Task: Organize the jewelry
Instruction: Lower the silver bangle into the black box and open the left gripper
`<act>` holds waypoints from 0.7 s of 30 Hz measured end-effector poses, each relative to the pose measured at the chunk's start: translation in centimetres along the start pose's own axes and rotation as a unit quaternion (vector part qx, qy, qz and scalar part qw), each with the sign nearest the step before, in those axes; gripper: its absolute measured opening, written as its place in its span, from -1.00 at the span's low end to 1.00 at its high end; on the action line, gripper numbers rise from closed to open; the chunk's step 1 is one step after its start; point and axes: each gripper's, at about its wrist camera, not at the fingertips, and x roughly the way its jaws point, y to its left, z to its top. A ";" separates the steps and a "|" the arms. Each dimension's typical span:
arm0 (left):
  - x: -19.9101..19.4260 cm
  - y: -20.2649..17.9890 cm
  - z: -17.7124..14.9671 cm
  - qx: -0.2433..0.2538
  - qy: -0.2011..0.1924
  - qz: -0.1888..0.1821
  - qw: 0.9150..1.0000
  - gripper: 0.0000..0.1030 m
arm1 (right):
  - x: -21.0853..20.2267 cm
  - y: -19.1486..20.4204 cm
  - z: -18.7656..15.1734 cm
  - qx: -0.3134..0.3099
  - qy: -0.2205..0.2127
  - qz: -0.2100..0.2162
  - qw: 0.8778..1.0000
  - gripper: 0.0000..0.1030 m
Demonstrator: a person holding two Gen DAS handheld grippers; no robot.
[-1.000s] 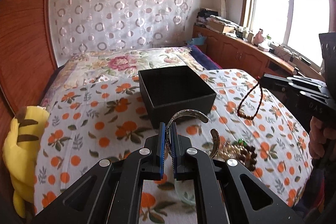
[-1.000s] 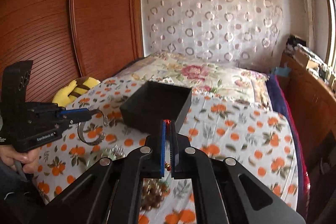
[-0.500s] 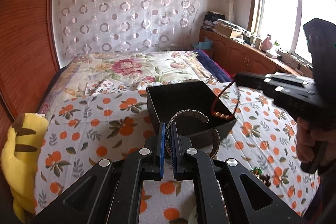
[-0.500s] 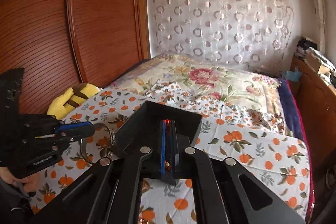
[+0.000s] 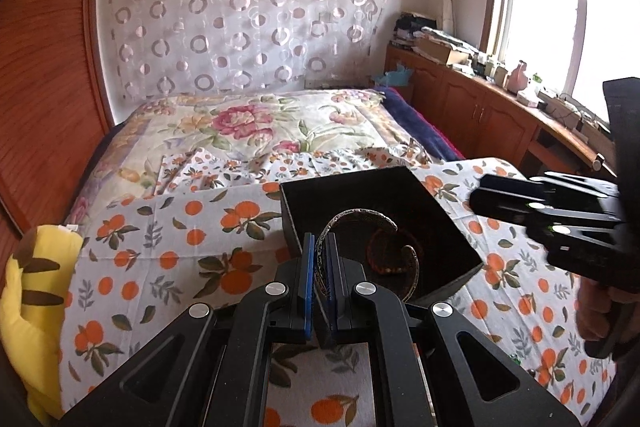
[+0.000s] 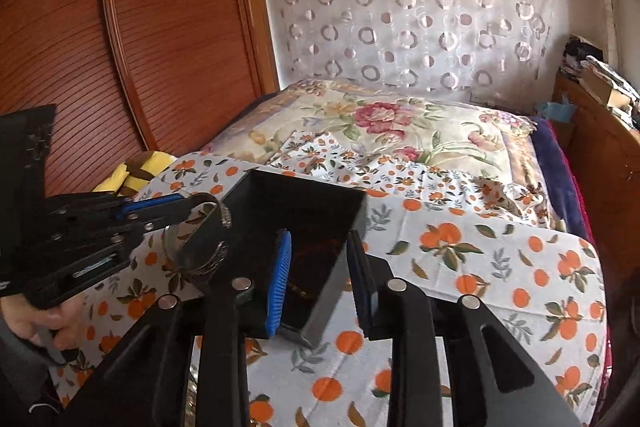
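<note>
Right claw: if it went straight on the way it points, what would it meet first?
Probably the black box. The open right claw points into its open top, so it would likely meet the box's inside, where a dark bead string lies; depth is unclear.

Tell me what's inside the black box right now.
A dark red beaded bracelet lies coiled on the floor of the open black box. The silver cuff bangle in the left gripper covers part of the floor.
</note>
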 end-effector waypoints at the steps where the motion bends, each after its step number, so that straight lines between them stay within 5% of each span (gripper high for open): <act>1: 0.3 -0.1 0.0 0.000 0.002 0.000 1.000 -0.92 | -0.4 -0.1 -0.2 -0.001 -0.002 -0.004 1.000 -0.39; 12: 2.5 -1.7 0.8 0.025 0.024 0.002 0.999 -0.88 | -2.5 -0.3 -2.4 0.000 -0.012 -0.006 1.000 -0.38; 19: 0.9 -2.1 0.3 0.019 0.017 -0.006 1.000 -0.54 | -3.8 0.0 -3.7 -0.001 -0.014 -0.013 1.000 -0.34; 21: -0.3 -2.2 -0.3 0.018 0.014 -0.012 1.000 -0.35 | -4.6 0.2 -4.5 0.003 -0.017 -0.014 1.000 -0.16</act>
